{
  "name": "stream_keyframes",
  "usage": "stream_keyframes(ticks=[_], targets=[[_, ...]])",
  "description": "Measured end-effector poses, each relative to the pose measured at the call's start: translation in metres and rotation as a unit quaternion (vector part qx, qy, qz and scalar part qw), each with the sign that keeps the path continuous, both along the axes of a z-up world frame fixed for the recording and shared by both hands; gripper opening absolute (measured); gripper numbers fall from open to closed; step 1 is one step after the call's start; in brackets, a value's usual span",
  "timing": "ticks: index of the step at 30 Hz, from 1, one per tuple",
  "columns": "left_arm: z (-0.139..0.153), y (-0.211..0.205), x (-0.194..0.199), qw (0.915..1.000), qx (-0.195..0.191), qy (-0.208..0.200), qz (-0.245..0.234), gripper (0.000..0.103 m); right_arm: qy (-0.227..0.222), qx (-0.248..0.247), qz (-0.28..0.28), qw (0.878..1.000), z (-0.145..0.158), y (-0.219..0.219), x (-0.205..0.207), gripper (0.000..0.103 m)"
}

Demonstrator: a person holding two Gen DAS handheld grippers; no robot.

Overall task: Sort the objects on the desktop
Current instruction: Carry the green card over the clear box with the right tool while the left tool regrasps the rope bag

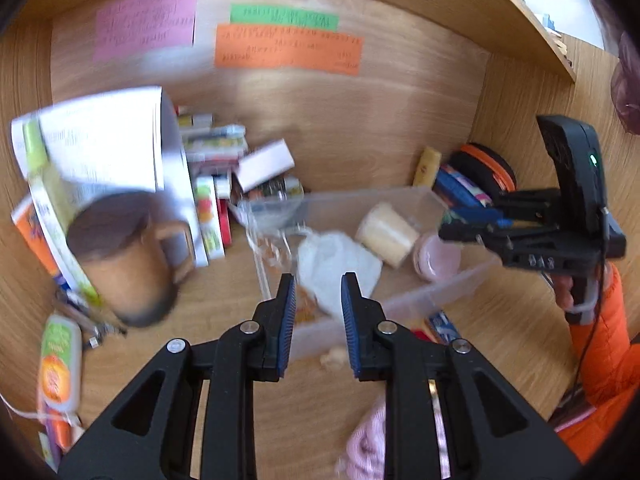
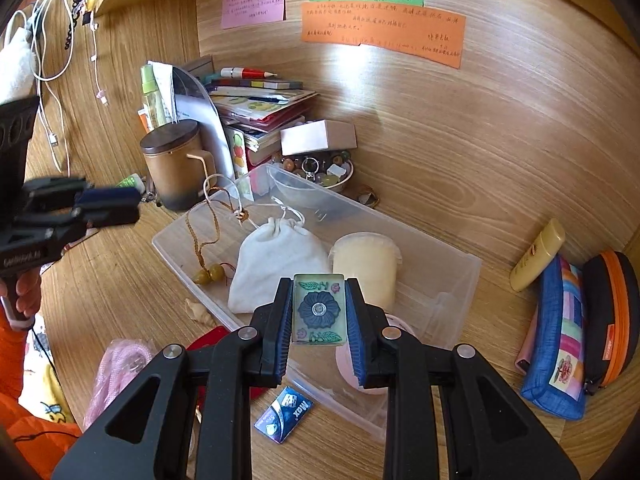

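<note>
A clear plastic bin (image 2: 460, 276) lies on the wooden desk. It holds a white drawstring pouch (image 2: 276, 264), a cream lidded cup (image 2: 366, 264) and a corded gourd charm (image 2: 208, 274). My right gripper (image 2: 319, 309) is shut on a green tile with a dark flower (image 2: 319, 309), held above the bin's near side. My left gripper (image 1: 318, 292) is open and empty above the bin (image 1: 424, 296), over the pouch (image 1: 340, 264). It also shows in the right wrist view (image 2: 108, 204) at the left.
A brown lidded mug (image 2: 176, 168), a stack of books (image 2: 256, 112) and a bowl of beads (image 2: 320, 170) stand behind the bin. Pencil cases (image 2: 560, 332) and a yellow tube (image 2: 538, 254) lie at the right. A blue card (image 2: 284, 414) and pink cloth (image 2: 116, 376) lie in front.
</note>
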State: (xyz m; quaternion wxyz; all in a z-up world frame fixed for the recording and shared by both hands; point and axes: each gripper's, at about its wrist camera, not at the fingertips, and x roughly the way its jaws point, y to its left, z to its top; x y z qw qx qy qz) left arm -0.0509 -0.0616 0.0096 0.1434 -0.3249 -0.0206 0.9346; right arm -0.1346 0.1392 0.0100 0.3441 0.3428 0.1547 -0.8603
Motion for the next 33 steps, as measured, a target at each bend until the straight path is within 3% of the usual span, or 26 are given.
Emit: stream_keyframes(ticks=[3, 5, 9, 11, 15, 17, 22, 25, 33], targets=[[-0.015, 0.004, 0.013, 0.9997, -0.011, -0.019, -0.011, 0.044, -0.004, 0.001, 0.001, 1.000, -0.003, -0.003, -0.002, 0.022], [-0.024, 0.011, 0.022, 0.9991, -0.022, -0.028, -0.023, 0.062, -0.005, 0.002, 0.003, 1.000, -0.003, -0.004, -0.002, 0.022], [-0.036, 0.024, 0.036, 0.9974, -0.027, -0.054, -0.039, 0.066, -0.007, 0.001, 0.003, 1.000, -0.004, -0.004, -0.002, 0.022], [-0.036, 0.029, 0.046, 0.9973, -0.028, -0.054, -0.040, 0.073, -0.009, 0.001, 0.004, 1.000, -0.005, -0.005, -0.002, 0.022], [-0.033, 0.040, 0.065, 0.9974, -0.036, -0.052, -0.035, 0.078, -0.010, 0.000, 0.002, 1.000, -0.004, -0.004, 0.000, 0.022], [-0.033, 0.044, 0.072, 0.9975, -0.031, -0.055, -0.032, 0.088, -0.011, -0.004, 0.003, 1.000, -0.004, -0.003, 0.002, 0.022], [-0.034, 0.061, 0.091, 0.9970, -0.030, -0.065, -0.030, 0.092, -0.009, -0.011, 0.009, 1.000, -0.002, 0.001, 0.013, 0.022], [-0.037, 0.074, 0.105, 0.9962, -0.060, -0.059, -0.023, 0.093, -0.006, -0.010, 0.013, 1.000, -0.002, 0.003, 0.021, 0.022], [-0.062, 0.082, 0.111, 0.9941, -0.065, -0.083, -0.024, 0.094, -0.002, -0.018, 0.020, 1.000, 0.000, 0.009, 0.033, 0.022]])
